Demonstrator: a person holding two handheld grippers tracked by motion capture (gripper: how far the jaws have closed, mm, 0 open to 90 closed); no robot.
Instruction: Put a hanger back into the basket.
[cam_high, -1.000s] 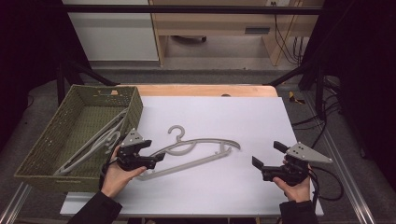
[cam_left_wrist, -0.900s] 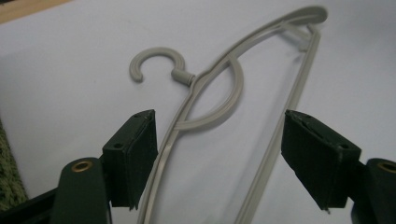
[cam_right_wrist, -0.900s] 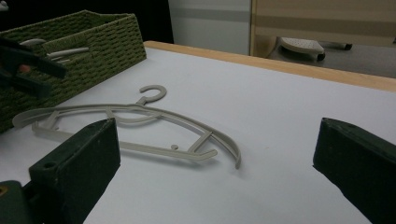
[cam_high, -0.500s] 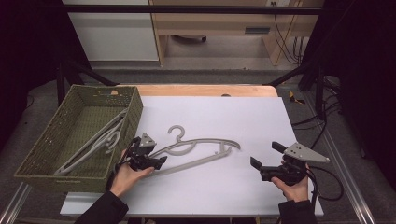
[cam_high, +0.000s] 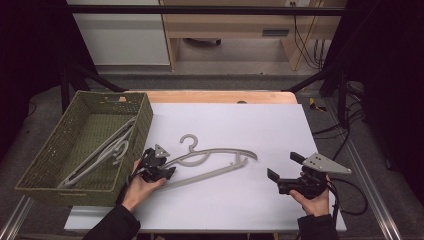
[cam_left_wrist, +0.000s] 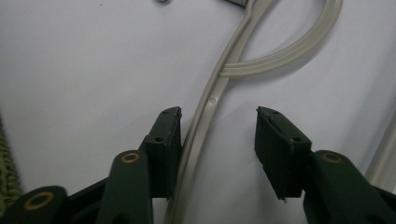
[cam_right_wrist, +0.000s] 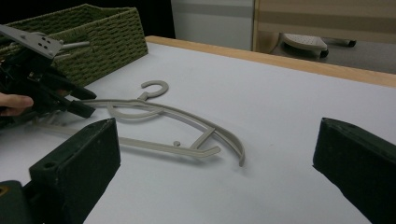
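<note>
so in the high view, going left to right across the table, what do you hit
green woven basket → left tool → grey hanger on the table → right tool

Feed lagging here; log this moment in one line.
left hand-held gripper: closing around hanger arm, not clamped | right hand-held gripper: open, idle | basket: hangers inside

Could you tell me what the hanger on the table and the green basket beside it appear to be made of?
The hanger looks like moulded plastic: uniform matte grey with ridged, smooth-edged arms. The basket looks woven from olive-green cord or fibre, given its rough braided walls; which fibre is unclear.
</note>
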